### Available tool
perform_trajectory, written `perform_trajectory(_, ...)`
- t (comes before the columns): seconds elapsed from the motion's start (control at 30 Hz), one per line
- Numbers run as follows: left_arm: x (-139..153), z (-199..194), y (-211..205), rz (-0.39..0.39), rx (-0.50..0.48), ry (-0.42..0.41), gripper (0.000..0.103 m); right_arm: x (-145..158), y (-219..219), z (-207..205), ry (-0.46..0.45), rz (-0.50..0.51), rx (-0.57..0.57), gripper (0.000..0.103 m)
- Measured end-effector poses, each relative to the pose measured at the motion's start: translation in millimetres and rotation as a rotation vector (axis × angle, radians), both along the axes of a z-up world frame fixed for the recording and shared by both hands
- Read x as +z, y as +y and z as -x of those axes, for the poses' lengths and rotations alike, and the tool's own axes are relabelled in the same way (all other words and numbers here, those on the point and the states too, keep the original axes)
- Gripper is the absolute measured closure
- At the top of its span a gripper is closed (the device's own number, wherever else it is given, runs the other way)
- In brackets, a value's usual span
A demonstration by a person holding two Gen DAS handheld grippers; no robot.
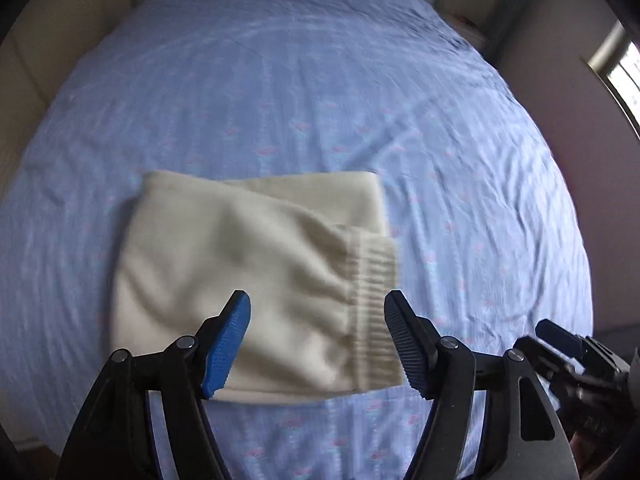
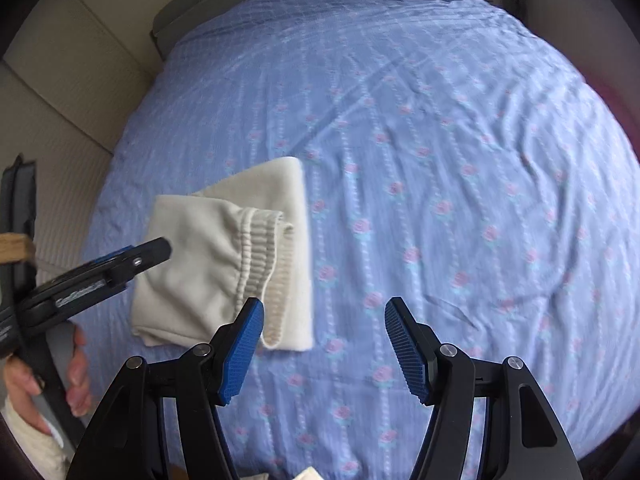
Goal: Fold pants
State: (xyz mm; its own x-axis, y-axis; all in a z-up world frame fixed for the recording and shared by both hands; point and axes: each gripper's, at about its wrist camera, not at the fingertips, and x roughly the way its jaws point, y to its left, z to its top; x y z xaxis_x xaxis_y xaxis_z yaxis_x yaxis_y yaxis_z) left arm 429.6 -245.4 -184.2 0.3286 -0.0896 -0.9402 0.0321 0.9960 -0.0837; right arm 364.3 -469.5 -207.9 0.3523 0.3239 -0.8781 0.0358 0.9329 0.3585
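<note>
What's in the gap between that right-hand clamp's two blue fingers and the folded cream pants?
Only bare blue floral bedsheet, seen in the right wrist view: the open right gripper sits just right of the folded pants.

My right tool (image 2: 324,344) hangs open over the blue flowered bed (image 2: 460,160), holding nothing. The folded cream pants (image 2: 200,264) lie toward the bed's left edge, my left tool (image 2: 160,250) at their left side

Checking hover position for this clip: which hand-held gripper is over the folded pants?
The left hand-held gripper: the cream pants show between its open fingers. The right hand-held gripper frames mostly bare blue bedsheet.
</note>
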Motion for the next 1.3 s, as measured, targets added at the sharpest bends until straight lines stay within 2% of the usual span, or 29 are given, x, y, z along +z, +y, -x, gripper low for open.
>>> perform_trajectory(0.1,-3.3,14.2,39.7,-0.082,0.062,0.009,0.033,-7.6,17.9,-10.8,-0.014,-0.048,0.055,0.038)
perform_trajectory(0.2,-8.7,30.2,71.1,-0.113,0.122,0.048,0.033,-23.6,40.5,-25.9,-0.007,-0.085,0.11,0.038)
perform_trajectory(0.27,-17.1,39.7,89.8,-0.116,0.165,0.077,0.033,-38.9,53.8,-38.0,0.015,-0.097,0.132,0.038)
perform_trajectory(0.37,-26.8,59.1,118.0,-0.079,0.218,0.114,0.033,-63.1,67.2,-56.7,0.054,-0.125,0.127,0.039)
perform_trajectory(0.53,-37.6,75.9,131.5,-0.075,0.229,0.139,0.033,-102.8,76.7,-84.8,0.137,-0.128,0.078,0.043)
perform_trajectory(0.57,-38.0,78.3,134.3,-0.077,0.226,0.144,0.033,-107.7,77.4,-88.1,0.155,-0.146,0.067,0.044)
perform_trajectory(0.63,-41.4,81.0,138.6,-0.085,0.228,0.148,0.033,-117.6,80.5,-94.0,0.183,-0.242,0.043,0.044)
perform_trajectory(0.67,-42.1,81.5,140.2,-0.087,0.231,0.152,0.033,-123.0,83.5,-96.0,0.203,-0.275,0.037,0.049)
perform_trajectory(0.7,-43.4,82.5,143.4,-0.088,0.237,0.158,0.033,-126.4,86.4,-97.5,0.214,-0.274,0.034,0.053)
perform_trajectory(0.77,-44.0,82.3,147.8,-0.086,0.246,0.163,0.033,-128.0,94.0,-99.7,0.217,-0.2,0.043,0.066)
perform_trajectory(0.8,-44.1,82.8,150.5,-0.083,0.251,0.164,0.033,-123.3,97.5,-98.9,0.197,-0.18,0.05,0.071)
perform_trajectory(0.83,-44.1,82.4,154.0,-0.08,0.256,0.163,0.033,-117.4,99.1,-97.5,0.18,-0.172,0.053,0.079)
perform_trajectory(0.87,-44.2,82.9,155.8,-0.078,0.261,0.163,0.033,-106.7,100.3,-95.3,0.15,-0.184,0.06,0.082)
perform_trajectory(0.93,-43.9,81.7,158.5,-0.071,0.269,0.159,0.033,-87.8,105.8,-93.5,0.092,-0.18,0.079,0.083)
perform_trajectory(1.03,-43.3,79.7,161.6,-0.063,0.285,0.153,0.033,-57.1,119.0,-97.6,-0.016,-0.11,0.152,0.084)
perform_trajectory(1.1,-42.8,78.9,161.1,-0.054,0.287,0.151,0.033,-49.1,119.7,-106.9,-0.047,-0.089,0.175,0.084)
perform_trajectory(1.23,-42.8,78.4,153.8,-0.059,0.263,0.147,0.033,-65.8,109.5,-128.5,-0.039,-0.001,0.196,0.082)
perform_trajectory(1.3,-43.8,78.9,147.5,-0.081,0.242,0.143,0.033,-85.1,104.0,-138.3,0.052,-0.004,0.218,0.075)
